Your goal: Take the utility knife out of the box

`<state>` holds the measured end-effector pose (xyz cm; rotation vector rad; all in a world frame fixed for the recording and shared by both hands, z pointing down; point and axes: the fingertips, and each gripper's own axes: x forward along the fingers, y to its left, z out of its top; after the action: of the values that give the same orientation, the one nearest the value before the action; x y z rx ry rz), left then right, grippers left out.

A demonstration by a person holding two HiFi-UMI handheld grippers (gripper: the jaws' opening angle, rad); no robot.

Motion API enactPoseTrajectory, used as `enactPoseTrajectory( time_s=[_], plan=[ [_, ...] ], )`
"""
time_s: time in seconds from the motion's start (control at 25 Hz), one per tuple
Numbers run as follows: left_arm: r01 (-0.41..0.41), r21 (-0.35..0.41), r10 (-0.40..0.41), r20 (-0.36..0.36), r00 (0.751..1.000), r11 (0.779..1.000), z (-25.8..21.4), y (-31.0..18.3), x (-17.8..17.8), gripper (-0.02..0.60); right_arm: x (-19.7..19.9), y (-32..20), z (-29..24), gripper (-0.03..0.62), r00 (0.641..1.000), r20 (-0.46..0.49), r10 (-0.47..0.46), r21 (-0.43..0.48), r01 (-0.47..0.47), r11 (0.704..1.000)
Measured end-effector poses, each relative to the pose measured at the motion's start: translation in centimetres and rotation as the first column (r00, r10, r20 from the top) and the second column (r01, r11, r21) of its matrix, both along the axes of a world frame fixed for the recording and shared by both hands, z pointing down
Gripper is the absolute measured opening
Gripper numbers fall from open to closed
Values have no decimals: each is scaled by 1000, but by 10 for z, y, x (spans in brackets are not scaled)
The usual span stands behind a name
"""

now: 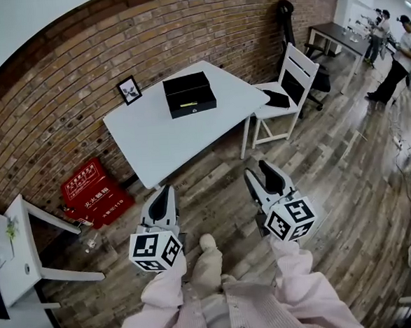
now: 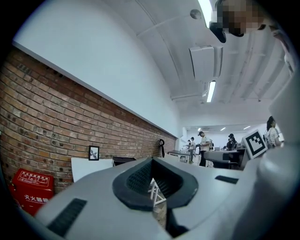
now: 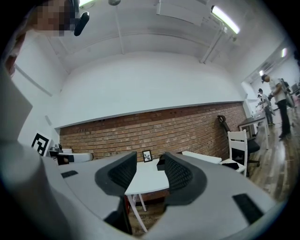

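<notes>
While the shut box [image 1: 189,94] sits well ahead on the table [image 1: 154,139], right gripper [image 1: 258,171] gapes empty toward it, left gripper [image 1: 165,192] clenched.

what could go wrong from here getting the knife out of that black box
1. The black box is closed, so the knife cannot be seen. Only the right tool is open and the left tool is shut, so pulling at the lid from one side might slide the box across the white table.
2. The picture frame stands apart from the box but close beside it, so a wide reach could knock it over.
</notes>
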<state>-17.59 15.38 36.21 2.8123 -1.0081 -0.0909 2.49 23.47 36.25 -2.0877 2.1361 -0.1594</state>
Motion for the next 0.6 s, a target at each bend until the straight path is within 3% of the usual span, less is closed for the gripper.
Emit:
enactPoseTrajectory(
  time_s=[0.6],
  plan=[
    [17,-38,-17,7,1000,999,15,-126,41,-8,41,-133,16,169,1000,13,-15,-50,16,999]
  ],
)
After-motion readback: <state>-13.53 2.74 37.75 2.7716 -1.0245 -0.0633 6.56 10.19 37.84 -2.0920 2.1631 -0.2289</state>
